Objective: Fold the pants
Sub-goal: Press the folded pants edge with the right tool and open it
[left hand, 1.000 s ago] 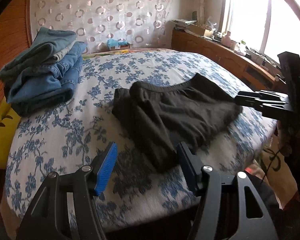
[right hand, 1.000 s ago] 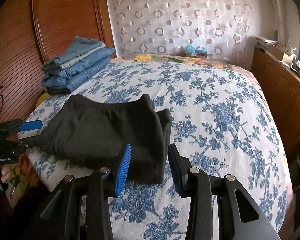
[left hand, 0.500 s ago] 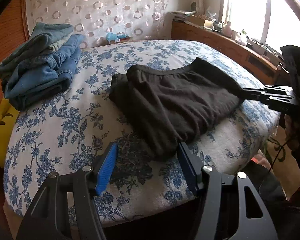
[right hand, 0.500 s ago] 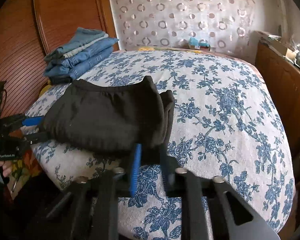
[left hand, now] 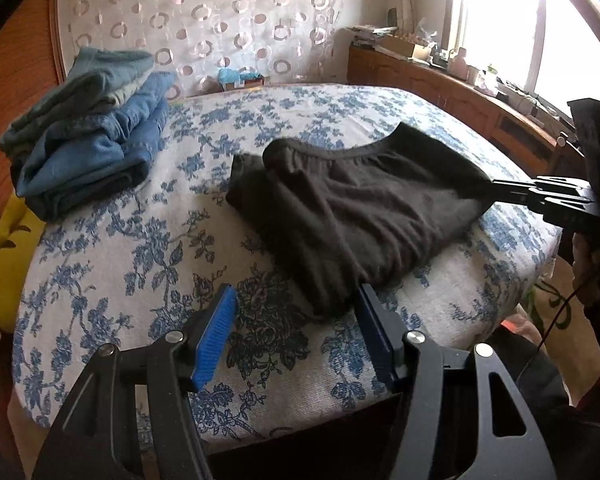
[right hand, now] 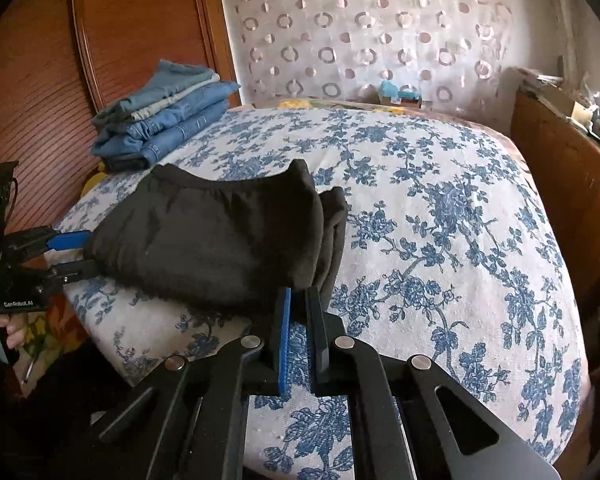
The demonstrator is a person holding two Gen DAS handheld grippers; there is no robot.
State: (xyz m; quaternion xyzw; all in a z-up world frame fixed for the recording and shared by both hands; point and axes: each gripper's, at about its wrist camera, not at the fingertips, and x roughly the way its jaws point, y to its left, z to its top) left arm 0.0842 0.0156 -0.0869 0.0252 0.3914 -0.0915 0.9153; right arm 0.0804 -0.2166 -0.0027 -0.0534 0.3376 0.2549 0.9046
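Since the earlier frames the right claw (right hand: 298, 300) has just been closing, its jaws now clenched on a corner of the black pants (right hand: 220, 240), where before they stood apart with the cloth only near them. Those pants lie already doubled over on the near part of the bed (right hand: 440, 208), waistband facing the far side, so the pinch at the near corner looks meant to lift one end for a further fold. At the opposite near corner, the left claw (left hand: 296, 320) stands released, its blue pads astride the pants' edge without pressing it, probably ready to take the matching corner so the cloth rises evenly. Farther off, a stack of folded jeans (left hand: 88, 128) sits by the wooden headboard (right hand: 112, 40), likely finished pieces.
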